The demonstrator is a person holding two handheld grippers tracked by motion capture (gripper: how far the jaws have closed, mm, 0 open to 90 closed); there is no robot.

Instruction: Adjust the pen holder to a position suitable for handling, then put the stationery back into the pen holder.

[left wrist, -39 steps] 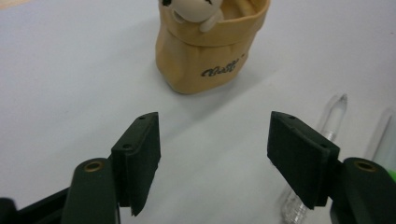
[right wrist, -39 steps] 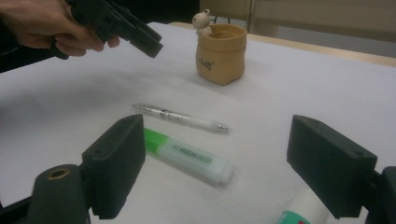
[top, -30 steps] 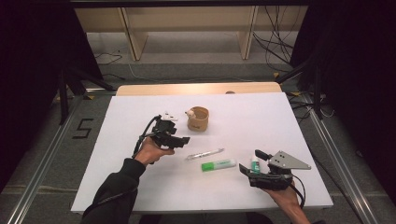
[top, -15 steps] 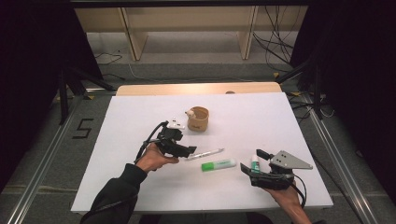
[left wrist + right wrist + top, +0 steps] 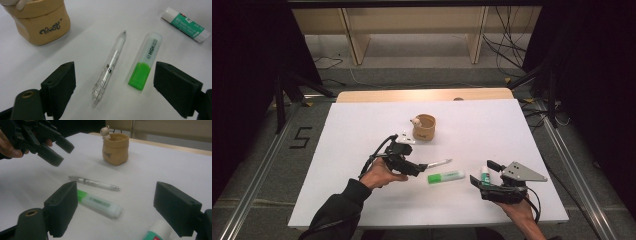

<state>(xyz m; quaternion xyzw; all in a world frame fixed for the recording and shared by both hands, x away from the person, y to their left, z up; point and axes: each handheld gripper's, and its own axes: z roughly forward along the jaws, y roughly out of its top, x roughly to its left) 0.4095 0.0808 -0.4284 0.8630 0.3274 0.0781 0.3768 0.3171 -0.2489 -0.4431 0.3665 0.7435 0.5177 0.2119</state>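
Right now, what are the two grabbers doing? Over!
Left gripper open, above the clear pen. Right gripper open, holding nothing, glue stick by its jaws. Green highlighter beside pen, crowding it.

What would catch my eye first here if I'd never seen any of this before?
Probably the left gripper, held open above a clear pen in mid-table, with a green highlighter beside it. Behind them stands a tan pot with a small figure on its rim. At near right, the right gripper sits open by a glue stick.
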